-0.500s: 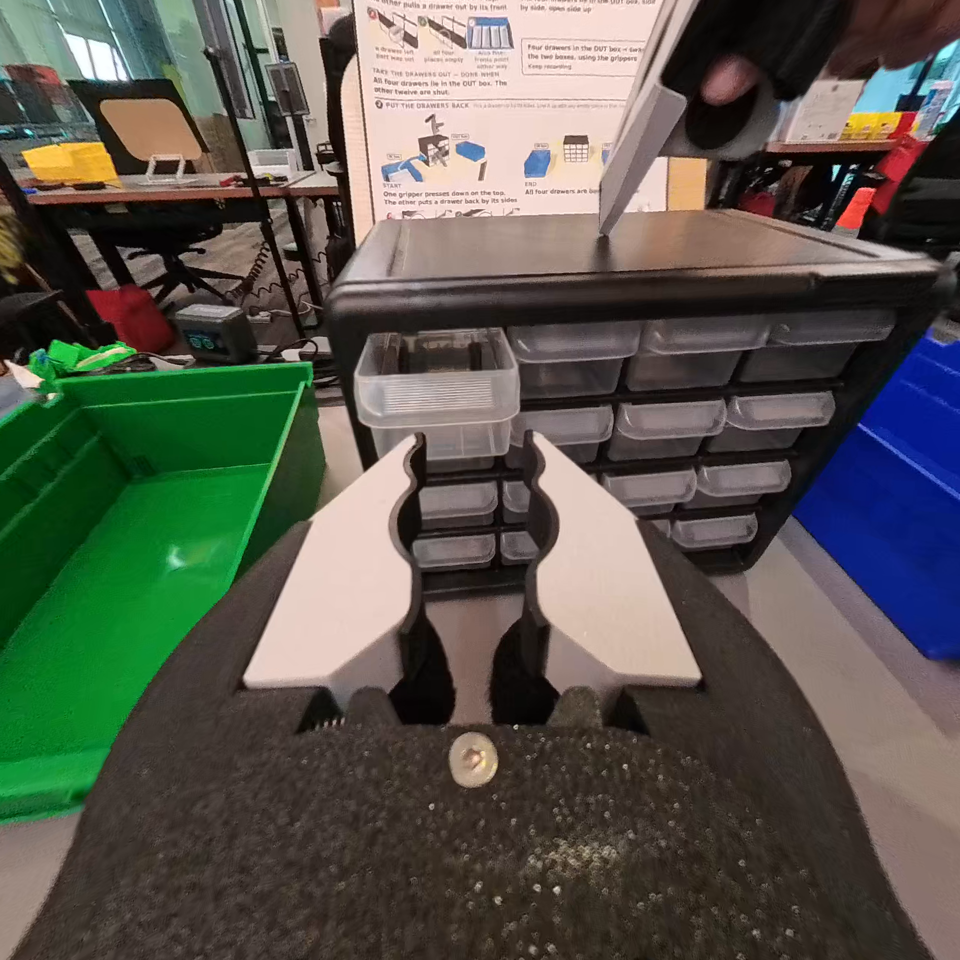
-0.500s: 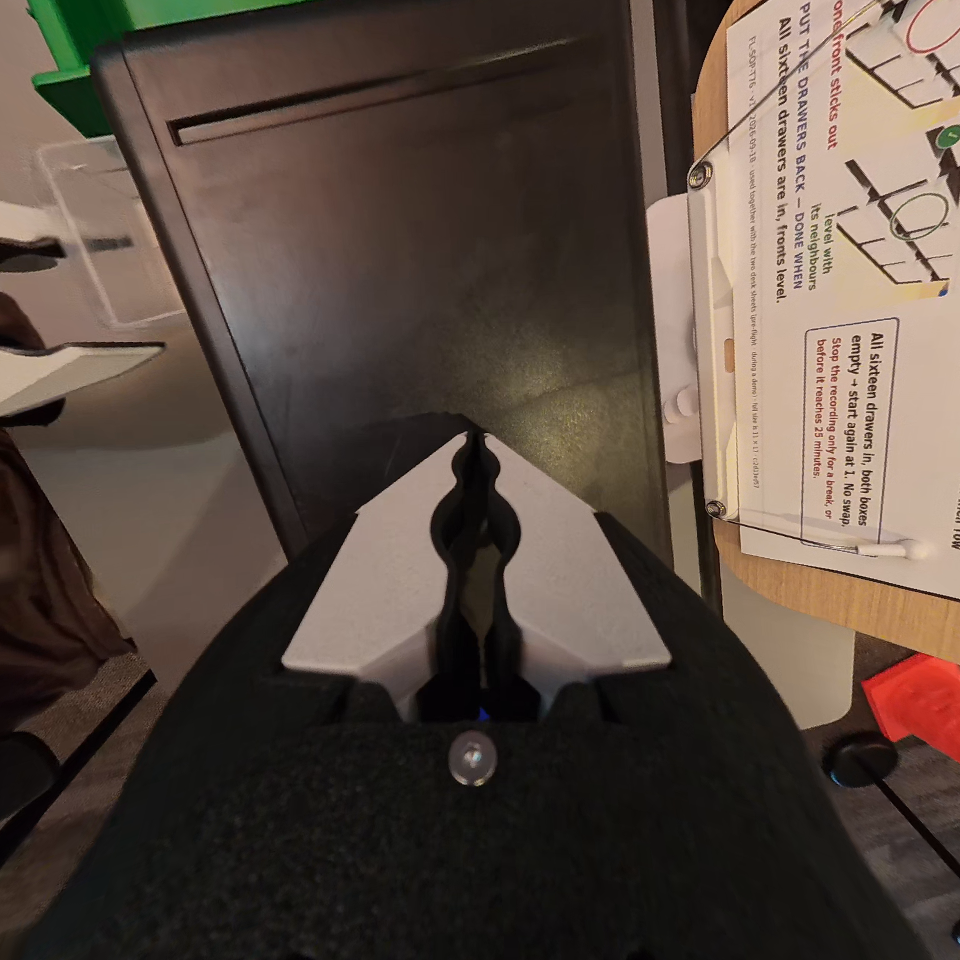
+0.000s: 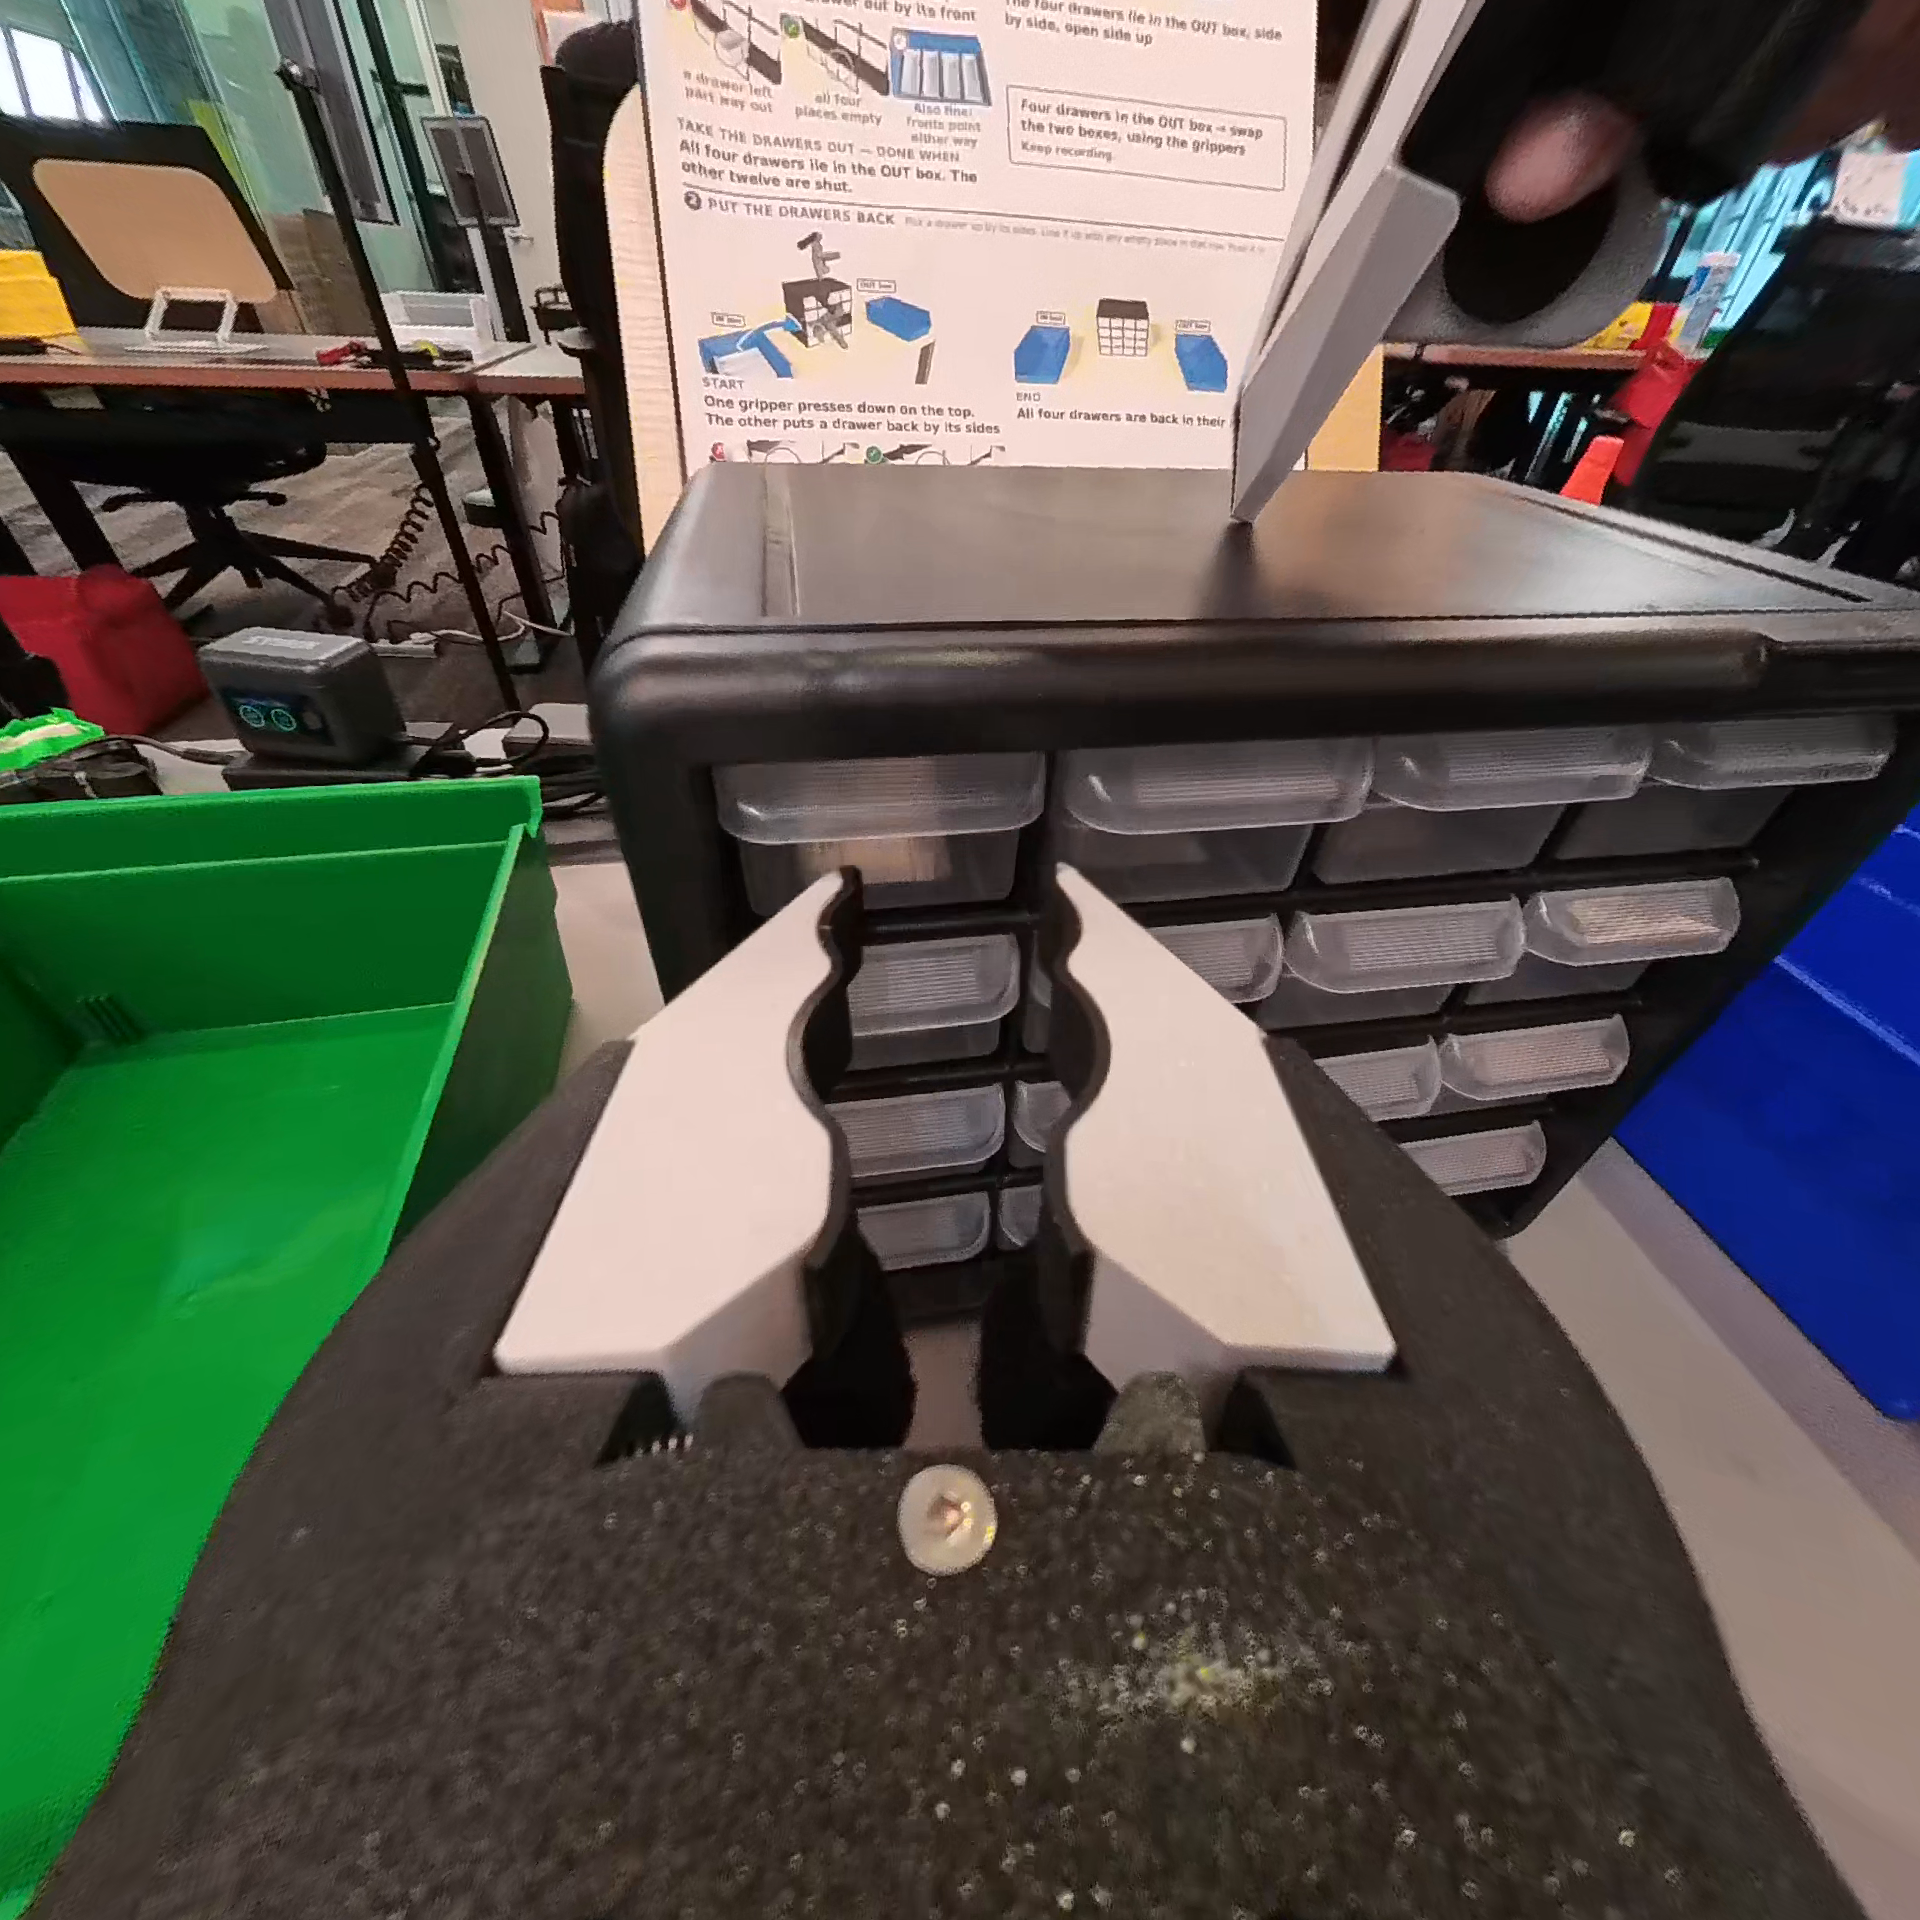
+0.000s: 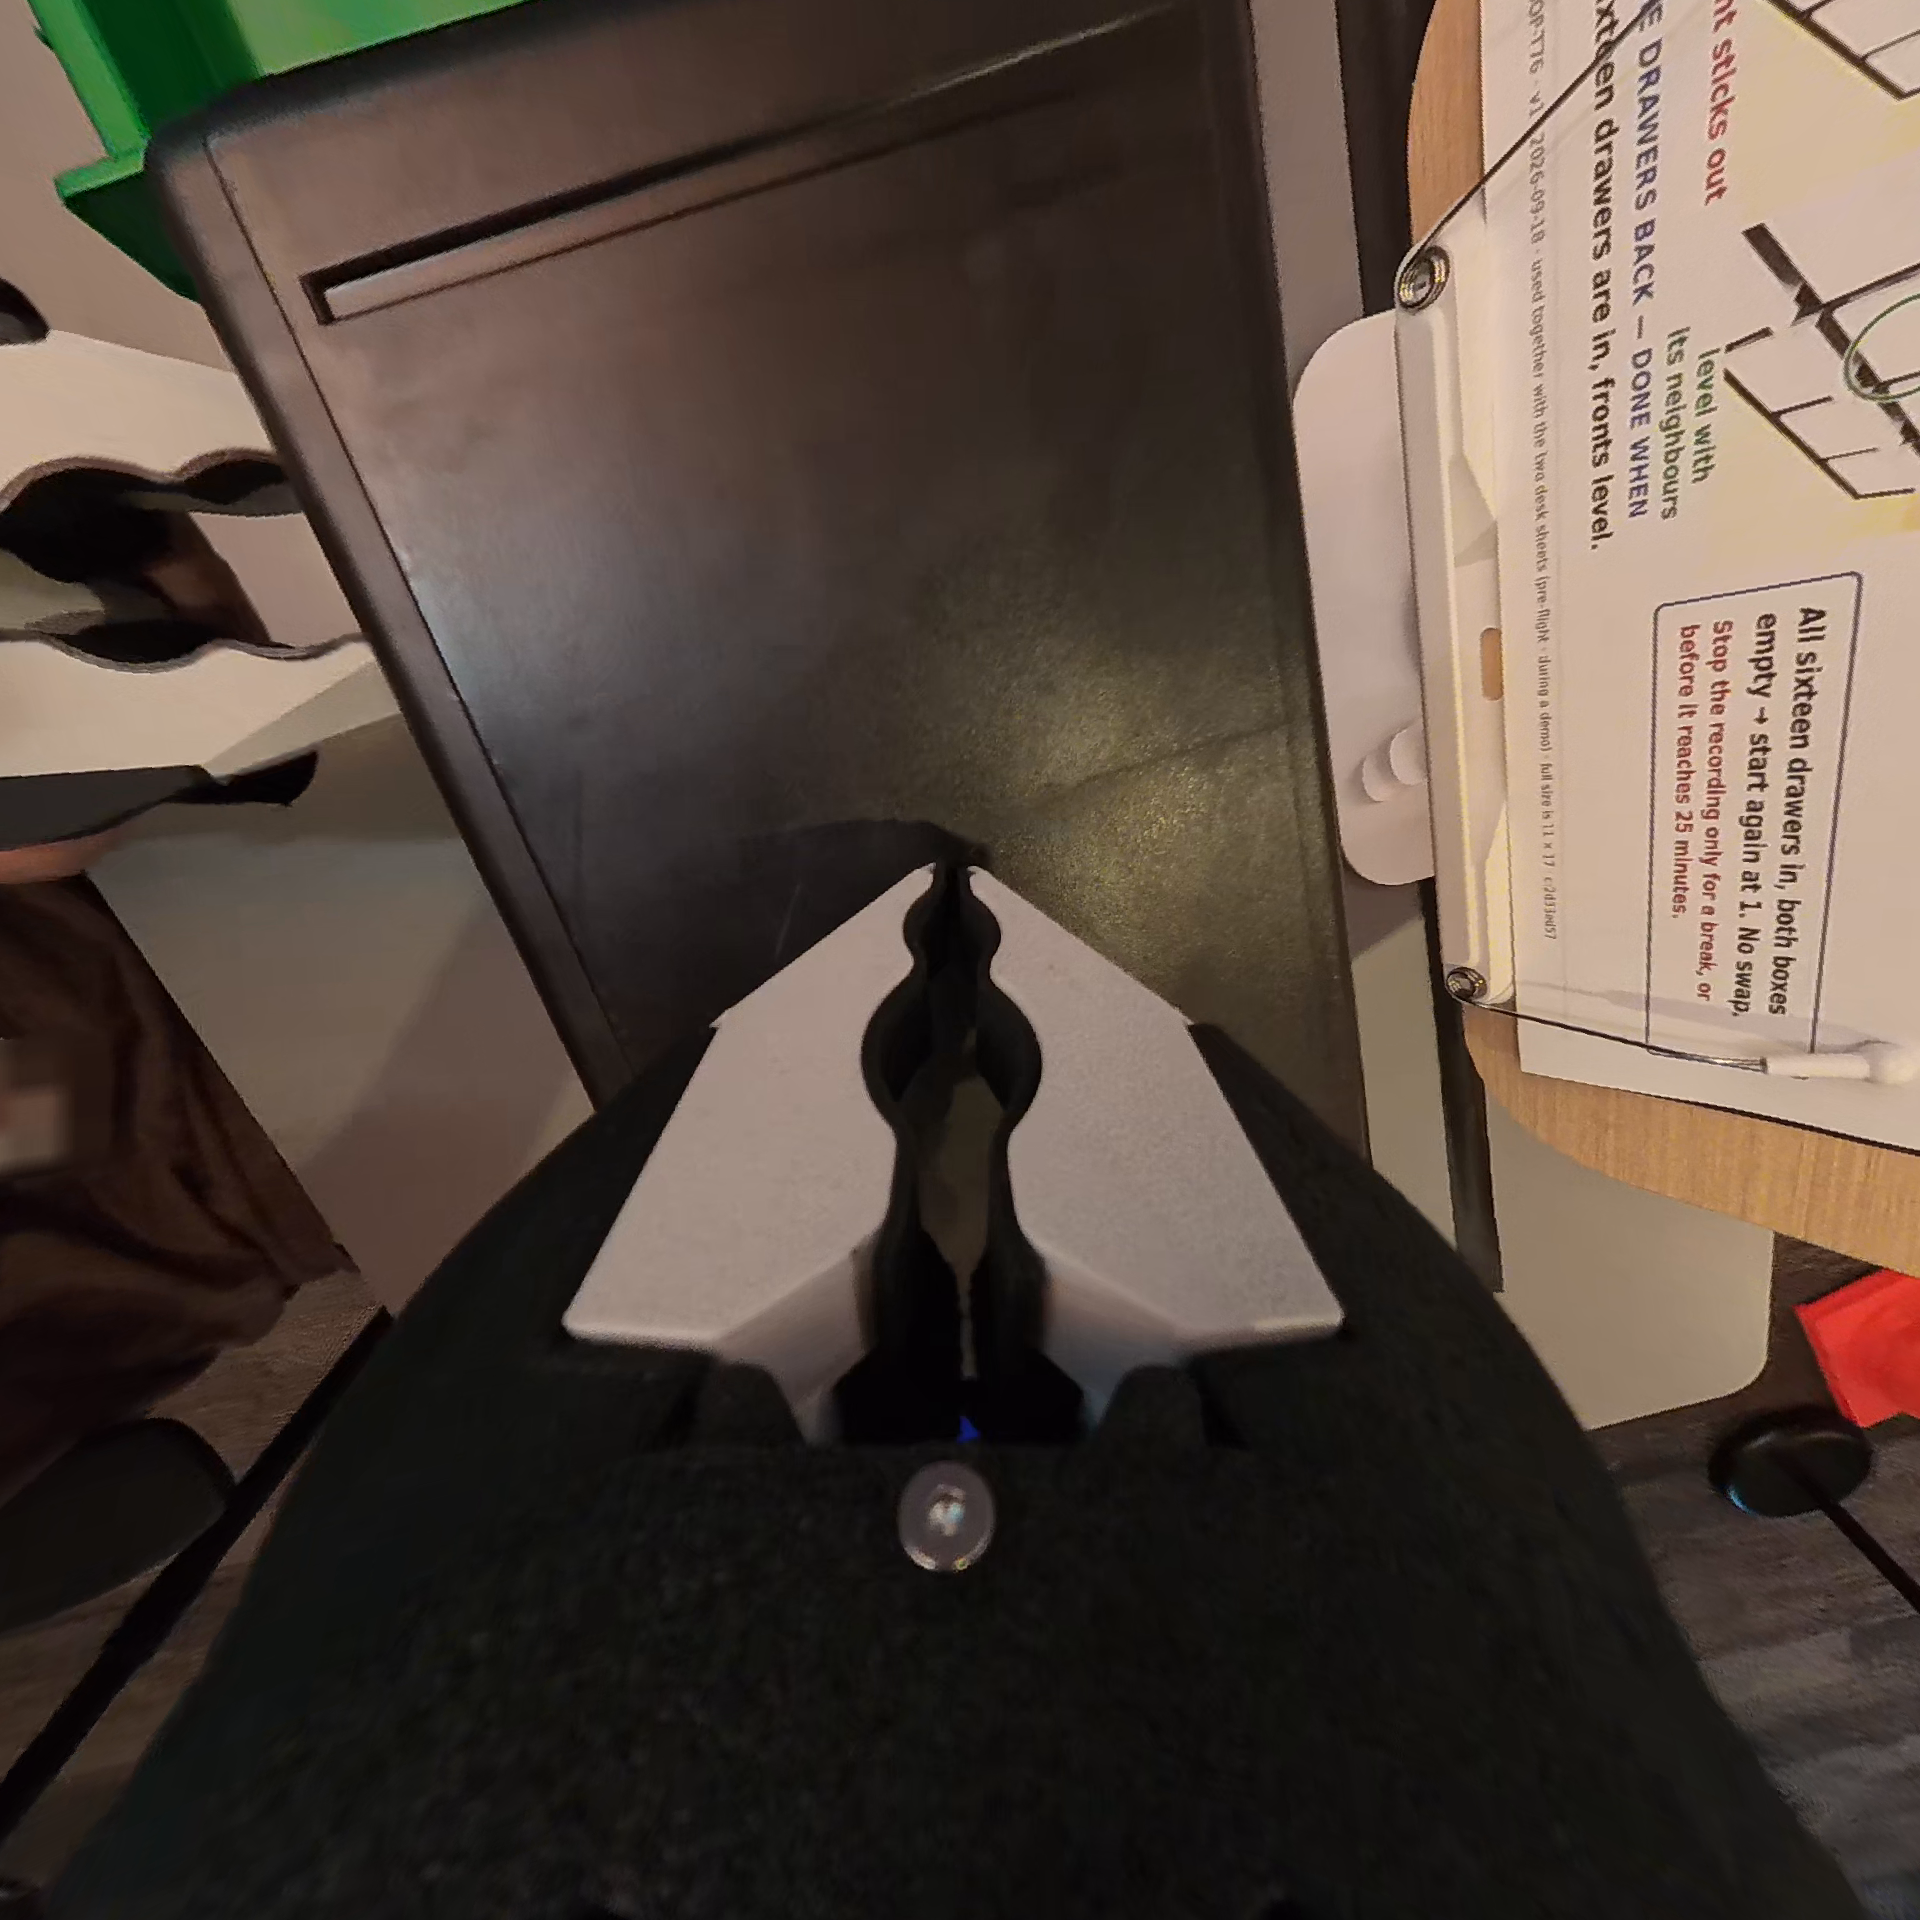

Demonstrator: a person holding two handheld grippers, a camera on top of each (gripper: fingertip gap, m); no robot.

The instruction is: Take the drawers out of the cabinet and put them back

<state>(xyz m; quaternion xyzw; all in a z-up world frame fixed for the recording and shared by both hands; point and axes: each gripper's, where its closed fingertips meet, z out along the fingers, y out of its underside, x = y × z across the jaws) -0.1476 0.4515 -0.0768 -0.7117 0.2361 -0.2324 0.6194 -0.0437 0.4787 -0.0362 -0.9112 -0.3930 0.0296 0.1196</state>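
Observation:
The black cabinet [image 3: 1195,582] holds rows of clear drawers. Its top-left drawer [image 3: 883,821] sits in its slot, about level with its neighbours. My left gripper [image 3: 951,883] is open and empty, with its fingertips just in front of that drawer's lower edge. My right gripper [image 4: 951,862] is shut on nothing, and its tips press on the cabinet's top panel [image 4: 831,520]. It also shows in the left wrist view [image 3: 1247,509], coming down from the upper right. The left gripper shows at the left edge of the right wrist view [image 4: 156,623].
A green bin [image 3: 208,1039] stands left of the cabinet and a blue bin [image 3: 1818,1143] stands right of it. An instruction sheet [image 3: 966,208] stands behind the cabinet. A board with a sheet [image 4: 1662,520] lies beside the cabinet's back edge.
The top-left drawer stuck out of the cabinet before and now sits in its slot. The left gripper stays open and the right gripper stays pressed on the top.

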